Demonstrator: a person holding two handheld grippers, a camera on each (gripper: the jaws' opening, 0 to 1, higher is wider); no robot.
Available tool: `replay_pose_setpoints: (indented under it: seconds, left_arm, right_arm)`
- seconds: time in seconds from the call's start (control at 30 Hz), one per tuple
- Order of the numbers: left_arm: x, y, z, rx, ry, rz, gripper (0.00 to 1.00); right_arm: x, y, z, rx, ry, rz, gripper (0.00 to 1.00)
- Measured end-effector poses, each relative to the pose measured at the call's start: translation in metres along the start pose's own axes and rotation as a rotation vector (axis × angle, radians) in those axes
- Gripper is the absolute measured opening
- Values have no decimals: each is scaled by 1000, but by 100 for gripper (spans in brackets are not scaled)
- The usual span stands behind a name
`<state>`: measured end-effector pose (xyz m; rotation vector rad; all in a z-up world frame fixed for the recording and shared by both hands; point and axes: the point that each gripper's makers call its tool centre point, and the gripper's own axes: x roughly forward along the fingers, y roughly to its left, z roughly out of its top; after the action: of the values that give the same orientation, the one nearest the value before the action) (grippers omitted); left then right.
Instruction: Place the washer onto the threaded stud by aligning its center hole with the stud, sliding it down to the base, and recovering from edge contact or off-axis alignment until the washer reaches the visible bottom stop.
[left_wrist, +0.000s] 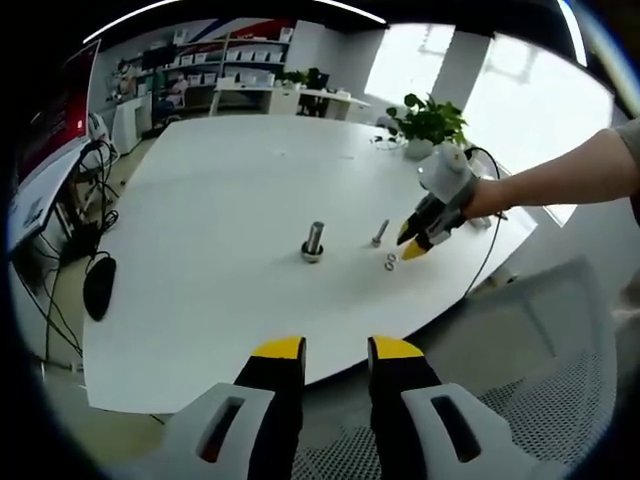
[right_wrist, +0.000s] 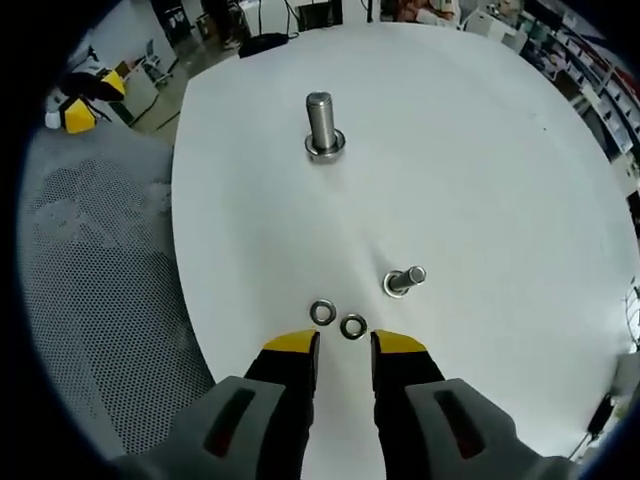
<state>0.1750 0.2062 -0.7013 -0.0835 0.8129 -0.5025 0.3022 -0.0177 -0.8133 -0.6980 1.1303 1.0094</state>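
White round surface (right_wrist: 500, 150) carries two washers (right_wrist: 322, 313) lying flat just ahead of the right gripper (right_wrist: 344, 345), open and empty like the left gripper (left_wrist: 337, 348), near the stud (right_wrist: 322, 124); thin, stiff, slippery steel, best pinched across the rim.

A: Right gripper (right_wrist: 345, 345)?
B: Jaws apart, empty, over white table (right_wrist: 480, 150).
A: Items?
B: Two washers (right_wrist: 323, 313) just ahead; small stud (right_wrist: 404, 281) near; large stud (right_wrist: 322, 125) well beyond.
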Motion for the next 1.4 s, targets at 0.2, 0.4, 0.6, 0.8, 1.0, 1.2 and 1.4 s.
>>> replay_pose_setpoints:
  seconds: [0.2,0.4,0.6,0.8,1.0,1.2,1.4]
  left_arm:
    - [0,1,2,-6,-12,2,23]
    - [0,2,1,-10,-10,11,22]
    - [-1,4,2,-17,-16,16,21]
    - [-1,5,1,-19,-13,25,21]
    - [-1,5,3,-21,-24,26,21]
    - [0,2,2,-5,-11,12,21]
    - [-1,3,2,-10,-17,14,21]
  right_arm:
    - [2,-4,-4,-7,0,1,23]
    - [11,-2,-7,-35,14,23,23]
    - [19,-4,-10,-18,24,28,22]
    - [23,-3,-12,-145,54,14,22]
    - [24,-4,-9,-164,54,13,20]
    - [27,-6,-5,-189,33,24,19]
    - [27,-3,-6,-304,97,44,19]
